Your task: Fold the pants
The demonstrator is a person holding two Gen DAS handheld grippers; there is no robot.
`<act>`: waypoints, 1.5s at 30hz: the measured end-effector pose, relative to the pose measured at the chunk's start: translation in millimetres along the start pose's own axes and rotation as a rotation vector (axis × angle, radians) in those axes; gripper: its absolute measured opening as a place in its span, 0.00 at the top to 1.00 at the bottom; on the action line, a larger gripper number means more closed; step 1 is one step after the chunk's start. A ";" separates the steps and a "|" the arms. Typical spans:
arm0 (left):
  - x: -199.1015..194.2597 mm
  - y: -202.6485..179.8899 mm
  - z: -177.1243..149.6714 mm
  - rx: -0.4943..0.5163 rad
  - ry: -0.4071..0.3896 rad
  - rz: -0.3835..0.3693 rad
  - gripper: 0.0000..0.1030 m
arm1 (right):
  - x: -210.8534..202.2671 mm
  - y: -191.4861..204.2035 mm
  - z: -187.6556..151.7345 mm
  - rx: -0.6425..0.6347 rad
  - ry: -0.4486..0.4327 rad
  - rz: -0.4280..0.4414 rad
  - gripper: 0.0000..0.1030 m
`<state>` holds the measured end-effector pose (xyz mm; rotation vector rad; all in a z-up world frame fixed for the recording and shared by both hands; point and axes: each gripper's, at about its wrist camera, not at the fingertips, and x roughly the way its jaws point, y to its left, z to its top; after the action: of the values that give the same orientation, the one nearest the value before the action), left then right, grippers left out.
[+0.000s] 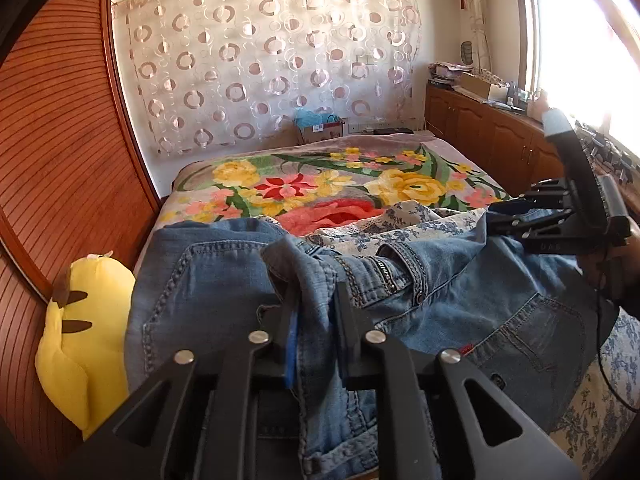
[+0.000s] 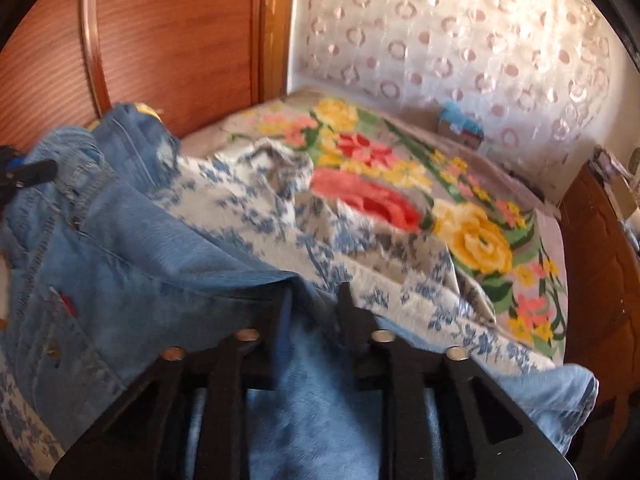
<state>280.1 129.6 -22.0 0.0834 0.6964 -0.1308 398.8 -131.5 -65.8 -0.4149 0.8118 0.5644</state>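
Note:
Blue denim pants [image 1: 440, 312] lie crumpled across the near end of the bed, waistband and back pockets showing. My left gripper [image 1: 314, 300] is shut on a bunched fold of the pants near the waistband. My right gripper [image 2: 314, 300] is shut on another part of the denim [image 2: 140, 264], lifted a little off the bed. In the left wrist view the right gripper [image 1: 508, 214] shows at the right, clamped on the pants' edge. In the right wrist view the left gripper [image 2: 28, 172] shows at the far left. The right wrist view is blurred.
A floral blanket [image 1: 320, 184] covers the bed, with a blue-and-white patterned cloth [image 2: 280, 208] under the pants. A yellow plush toy [image 1: 84, 320] lies at the left by the wooden headboard [image 1: 60, 140]. Wooden cabinets [image 1: 492, 136] with clutter run along the right under the window.

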 end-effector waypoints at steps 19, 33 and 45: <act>-46.2 -31.3 10.2 -0.008 -0.089 -0.080 0.34 | -75.0 -62.4 -69.3 0.197 -0.078 -0.006 0.50; 6.6 -108.2 12.8 0.033 -0.008 -0.208 0.34 | -124.5 -121.3 -145.1 0.339 -0.079 -0.104 0.50; 56.6 -158.5 9.1 0.106 0.089 -0.252 0.34 | -179.8 -150.2 -219.2 0.453 -0.062 -0.211 0.50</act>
<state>305.4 -33.3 -56.7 0.1035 0.7875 -0.4083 268.6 -424.0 -43.8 -0.0633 0.7976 0.1848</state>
